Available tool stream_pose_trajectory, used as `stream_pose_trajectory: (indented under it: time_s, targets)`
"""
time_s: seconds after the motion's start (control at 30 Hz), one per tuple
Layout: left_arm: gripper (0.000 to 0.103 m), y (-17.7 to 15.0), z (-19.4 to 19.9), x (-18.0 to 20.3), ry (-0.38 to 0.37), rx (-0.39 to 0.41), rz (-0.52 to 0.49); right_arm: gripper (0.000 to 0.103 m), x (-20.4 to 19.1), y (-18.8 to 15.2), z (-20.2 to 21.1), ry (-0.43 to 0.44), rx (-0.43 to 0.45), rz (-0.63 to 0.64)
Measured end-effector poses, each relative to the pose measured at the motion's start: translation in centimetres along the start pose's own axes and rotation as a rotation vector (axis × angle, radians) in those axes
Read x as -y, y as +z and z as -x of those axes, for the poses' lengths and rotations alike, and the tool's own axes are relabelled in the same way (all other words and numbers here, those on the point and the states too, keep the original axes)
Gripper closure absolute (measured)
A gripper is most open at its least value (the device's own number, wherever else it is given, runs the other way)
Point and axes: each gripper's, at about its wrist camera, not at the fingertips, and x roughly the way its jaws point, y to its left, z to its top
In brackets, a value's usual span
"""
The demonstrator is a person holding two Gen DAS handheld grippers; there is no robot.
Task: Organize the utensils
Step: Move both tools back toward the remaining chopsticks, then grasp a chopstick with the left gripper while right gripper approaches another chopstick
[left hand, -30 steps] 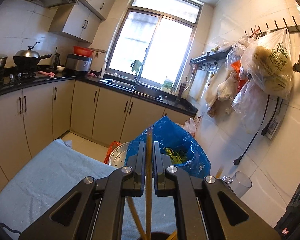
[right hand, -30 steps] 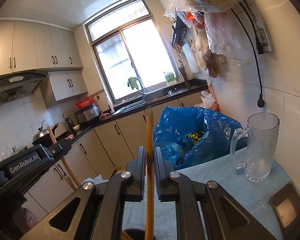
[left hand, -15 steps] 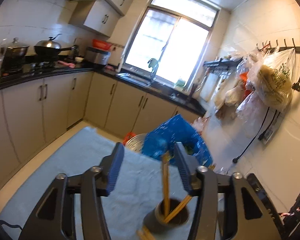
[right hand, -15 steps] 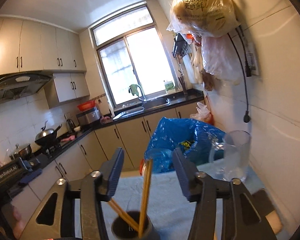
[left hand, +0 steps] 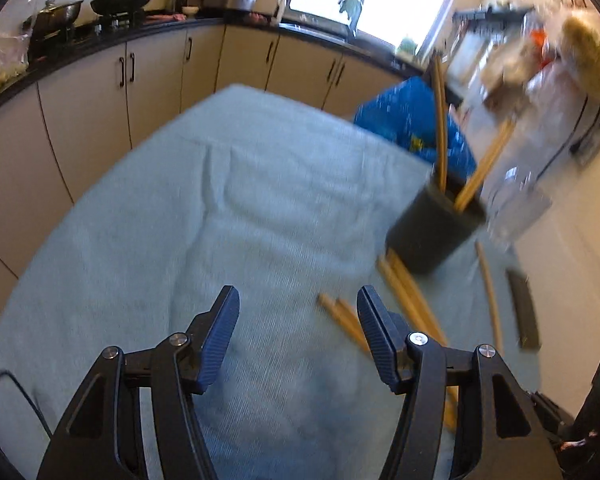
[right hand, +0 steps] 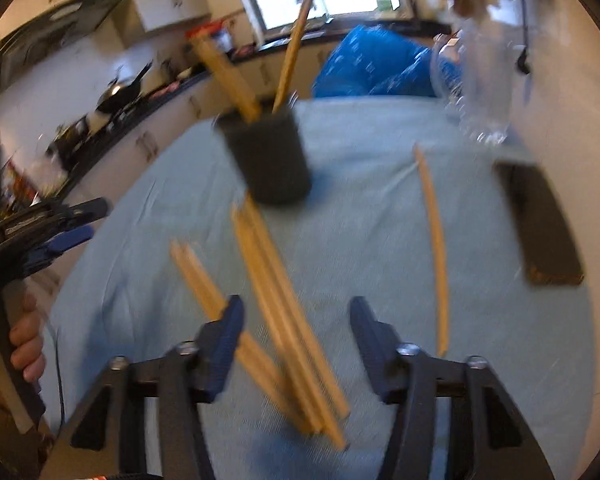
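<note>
hovering over the blue cloth (left hand: 148, 216), left gripper (left hand: 296, 330) jaws opening on nothing, right gripper (right hand: 296, 340) jaws closing above loose chopsticks (right hand: 284, 300) without pinching them, dark cup (right hand: 270, 160) beyond holding two more, glass mug (right hand: 480, 80) far right

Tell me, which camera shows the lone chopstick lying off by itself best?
The right wrist view: the lone chopstick lies whole on the blue cloth, nothing covering it. The left wrist view shows it smaller, near the picture's right edge.
</note>
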Motion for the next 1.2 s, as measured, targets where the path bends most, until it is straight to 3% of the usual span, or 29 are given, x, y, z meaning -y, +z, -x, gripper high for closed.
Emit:
stream_pose_trajectory:
  time_s: [0.1,0.17,0.37,0.53,0.57,0.77,0.87,1.0,1.2]
  targets:
    - [0.043,-1.3,0.3,-0.1,0.011,0.002,-0.025,0.065,-1.2,-1.0,-0.6,0.115,-0.028,0.054]
    - [0.043,-1.8,0.7,0.1,0.01,0.005,-0.041,0.066,-1.9,-1.5,-1.3,0.126,-0.048,0.089]
    - [0.043,-1.9,1.2,-0.1,0.024,0.012,-0.037,0.07,-2.5,-2.1,-3.1,0.053,-0.13,0.143]
    - [0.043,-2.0,0.9,-0.4,0.031,-0.004,-0.032,0.072,-3.8,-2.3,-3.5,-0.019,-0.145,0.181]
    - [0.043,-2.0,0.8,-0.3,0.032,-0.009,-0.036,0.077,-4.3,-2.4,-3.6,-0.024,-0.157,0.181]
    - [0.043,-3.0,-0.3,0.2,0.049,-0.071,-0.089,0.079,-7.8,-4.5,-3.6,0.139,-0.225,0.206]
    - [0.043,-3.5,-1.1,0.7,0.057,-0.106,-0.115,0.078,-8.7,-5.2,-3.4,0.175,-0.223,0.274]
    - [0.043,-3.8,-2.2,2.4,0.041,-0.145,-0.154,0.077,-7.0,-5.1,-2.4,0.206,-0.222,0.244]
    - [0.043,-4.8,-4.2,5.0,0.085,-0.155,-0.218,0.077,-3.3,-2.2,-0.5,0.11,-0.085,0.145]
